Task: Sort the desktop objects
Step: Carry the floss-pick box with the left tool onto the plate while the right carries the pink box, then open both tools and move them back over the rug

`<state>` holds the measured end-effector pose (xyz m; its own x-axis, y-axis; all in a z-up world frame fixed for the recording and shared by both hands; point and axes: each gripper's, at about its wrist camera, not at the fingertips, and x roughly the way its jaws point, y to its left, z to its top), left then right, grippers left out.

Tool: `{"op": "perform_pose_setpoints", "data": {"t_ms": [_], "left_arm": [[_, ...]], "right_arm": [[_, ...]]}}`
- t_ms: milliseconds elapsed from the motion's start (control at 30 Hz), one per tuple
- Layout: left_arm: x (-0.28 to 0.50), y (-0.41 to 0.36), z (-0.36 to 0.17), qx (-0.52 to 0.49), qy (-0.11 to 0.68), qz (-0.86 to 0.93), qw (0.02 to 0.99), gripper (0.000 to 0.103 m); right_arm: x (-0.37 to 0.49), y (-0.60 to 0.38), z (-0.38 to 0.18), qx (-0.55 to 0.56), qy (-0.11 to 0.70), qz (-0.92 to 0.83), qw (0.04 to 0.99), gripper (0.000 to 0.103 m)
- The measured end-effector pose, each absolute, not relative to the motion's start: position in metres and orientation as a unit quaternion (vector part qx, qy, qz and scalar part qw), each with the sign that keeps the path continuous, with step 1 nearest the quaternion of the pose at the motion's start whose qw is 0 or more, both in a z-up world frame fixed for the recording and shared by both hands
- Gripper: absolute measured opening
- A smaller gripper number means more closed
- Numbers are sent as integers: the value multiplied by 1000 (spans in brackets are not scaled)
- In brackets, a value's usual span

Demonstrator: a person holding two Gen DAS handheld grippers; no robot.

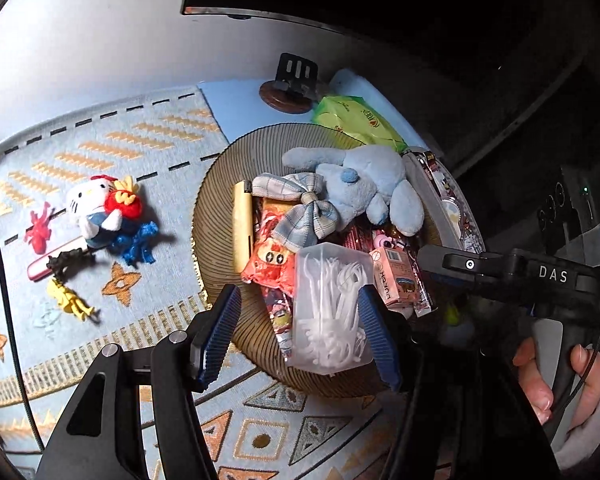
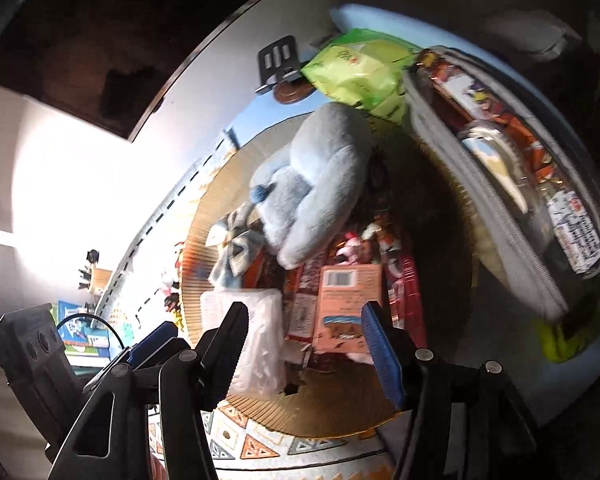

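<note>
The left gripper (image 1: 300, 330) is spread wide around the clear floss box (image 1: 330, 308) — not yet squeezed. The box is propped in the woven basket (image 1: 216, 216). It is judged light, hard and slippery, best pinched on its flat sides. A pink carton (image 1: 394, 276) and snack packets (image 1: 272, 264) are pressed beside it — the right gripper (image 2: 304, 344) is also held apart.

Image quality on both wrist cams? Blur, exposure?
Left wrist: sharp and evenly lit; floss box and blue plush crisp, heavy fisheye bending at the edges. Right wrist: motion-blurred, worst on the pouch; blown-out white at left, dark corners.
</note>
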<state>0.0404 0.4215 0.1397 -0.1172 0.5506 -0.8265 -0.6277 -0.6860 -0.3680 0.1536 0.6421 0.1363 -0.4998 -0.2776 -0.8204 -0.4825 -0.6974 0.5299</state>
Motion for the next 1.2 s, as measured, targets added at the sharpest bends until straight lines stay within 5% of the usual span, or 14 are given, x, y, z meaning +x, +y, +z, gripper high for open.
{"op": "perform_pose_setpoints", "data": {"t_ms": [967,1200], "left_arm": [[-2,80,105,-564,-91,810,133,59],[9,-8,78,-575,-130,804,82,59]], "right_arm": [[56,385,116,-574,285,762,-92,58],[24,267,99,-605,174,762,-154,58]]}}
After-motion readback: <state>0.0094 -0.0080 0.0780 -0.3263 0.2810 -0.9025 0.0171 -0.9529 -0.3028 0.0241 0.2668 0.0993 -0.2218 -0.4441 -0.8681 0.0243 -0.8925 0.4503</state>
